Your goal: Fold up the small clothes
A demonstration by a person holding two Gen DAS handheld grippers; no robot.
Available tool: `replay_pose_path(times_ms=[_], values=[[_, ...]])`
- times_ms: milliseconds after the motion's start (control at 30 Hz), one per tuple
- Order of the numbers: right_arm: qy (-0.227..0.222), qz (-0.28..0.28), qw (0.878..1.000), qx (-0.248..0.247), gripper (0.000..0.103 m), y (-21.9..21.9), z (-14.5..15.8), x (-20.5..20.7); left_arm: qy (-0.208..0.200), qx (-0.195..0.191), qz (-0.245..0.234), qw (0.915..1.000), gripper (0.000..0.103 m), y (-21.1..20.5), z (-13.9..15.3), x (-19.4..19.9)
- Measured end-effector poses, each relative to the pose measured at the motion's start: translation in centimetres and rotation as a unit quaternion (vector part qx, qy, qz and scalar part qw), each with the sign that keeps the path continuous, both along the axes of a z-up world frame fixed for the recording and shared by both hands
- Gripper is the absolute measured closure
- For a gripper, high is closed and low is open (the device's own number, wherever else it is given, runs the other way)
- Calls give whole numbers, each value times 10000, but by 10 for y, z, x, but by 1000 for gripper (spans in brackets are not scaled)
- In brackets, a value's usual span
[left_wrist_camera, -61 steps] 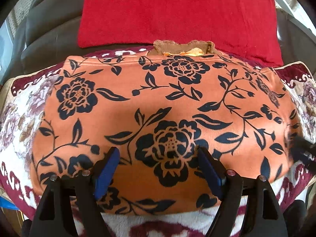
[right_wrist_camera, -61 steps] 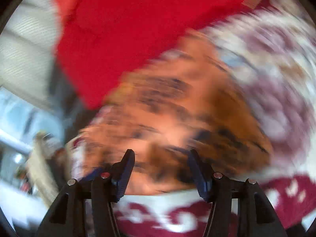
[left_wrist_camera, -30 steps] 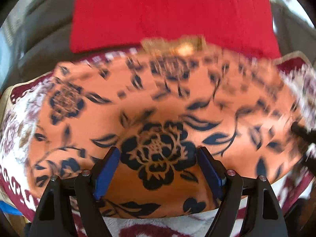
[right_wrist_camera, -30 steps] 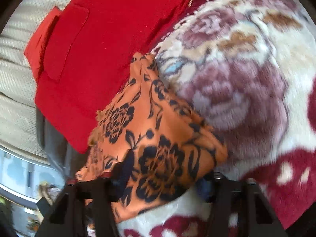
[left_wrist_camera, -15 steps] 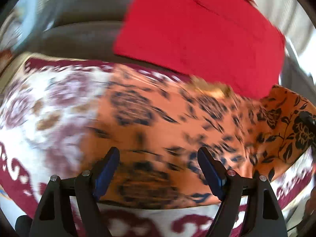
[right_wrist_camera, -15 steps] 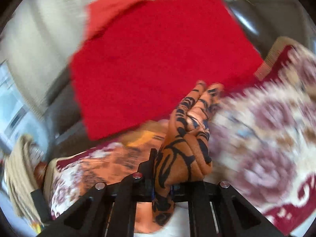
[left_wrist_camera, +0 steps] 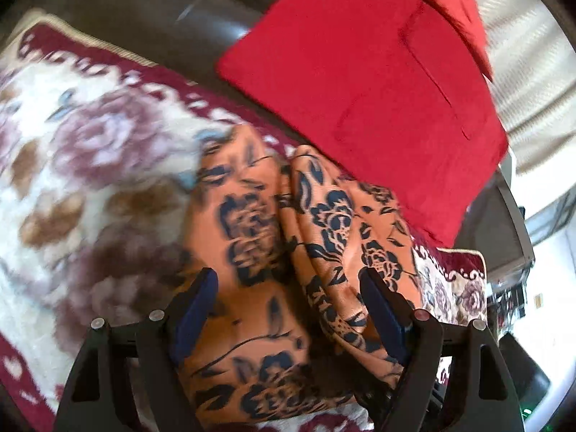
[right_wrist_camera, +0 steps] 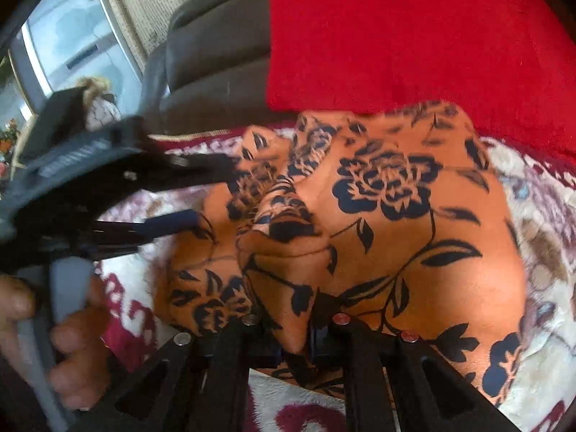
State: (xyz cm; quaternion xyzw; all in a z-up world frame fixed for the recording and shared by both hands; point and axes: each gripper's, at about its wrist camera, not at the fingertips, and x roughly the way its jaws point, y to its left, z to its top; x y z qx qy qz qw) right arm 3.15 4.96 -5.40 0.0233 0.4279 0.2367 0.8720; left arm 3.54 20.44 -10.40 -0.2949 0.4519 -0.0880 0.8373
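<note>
An orange garment with black flowers [left_wrist_camera: 252, 252] lies on a floral blanket [left_wrist_camera: 90, 151]; it also shows in the right wrist view [right_wrist_camera: 414, 244]. My right gripper [right_wrist_camera: 293, 338] is shut on a fold of the garment and holds it over the flat part. My left gripper [left_wrist_camera: 288, 302] is open, its fingers either side of the garment's near part. In the right wrist view the left gripper [right_wrist_camera: 201, 190] comes in from the left, fingers apart at the garment's left edge.
A red cloth [left_wrist_camera: 360, 72] lies behind the garment on a dark sofa [left_wrist_camera: 151, 10]. The blanket [right_wrist_camera: 540, 234] spreads to the right. A hand [right_wrist_camera: 72, 342] holds the left gripper's handle. A window [right_wrist_camera: 64, 36] is at far left.
My right gripper closed on the garment's right edge, lifted it and carried it leftward over the rest. My left gripper swung to the garment's left side and stayed open.
</note>
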Motion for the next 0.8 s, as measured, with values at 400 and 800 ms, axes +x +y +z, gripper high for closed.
replay_pose_path(times_ms=[400, 800], values=[[-294, 174, 9993, 181, 92, -17, 18, -24, -171, 437, -544, 9974, 85, -35, 12, 65], [110, 799, 9967, 81, 52, 57, -18, -21, -31, 1081, -732, 9914, 79, 23, -26, 71]])
